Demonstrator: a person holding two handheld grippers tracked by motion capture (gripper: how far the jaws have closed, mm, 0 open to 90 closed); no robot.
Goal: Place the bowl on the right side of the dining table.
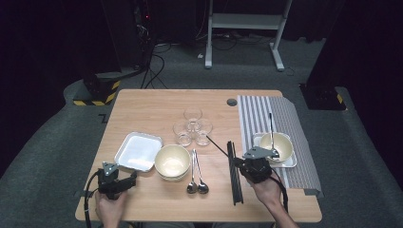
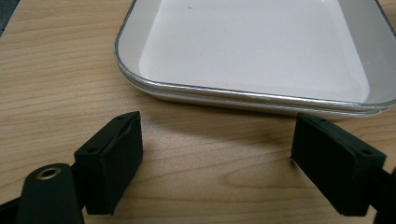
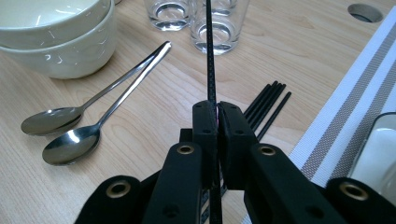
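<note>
Wooden table [image 1: 142, 102], set for a meal. Right gripper [image 3: 217, 116] pinching one black chopstick [image 3: 209, 51] above the chopstick bundle [image 1: 234, 171]; left gripper [image 2: 217, 158] wide, idle near the white tray [image 2: 261, 46]. Best lifted level, clear of the glasses [image 1: 192, 127].

Matt black chopstick [image 3: 210, 51], 2 glossy metal spoons [image 3: 88, 119], clear glasses [image 3: 219, 23], smooth pale wood table [image 3: 154, 93]

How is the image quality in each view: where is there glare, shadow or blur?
High view: table evenly lit, surroundings dark, image soft. Left gripper view: white tray bright with a shiny rim, soft shadow beneath it; gripper pads slightly blurred. Right gripper view: spoons carry bright reflections, glasses show glints; the chopstick is sharp, nearest gripper parts soft.
</note>
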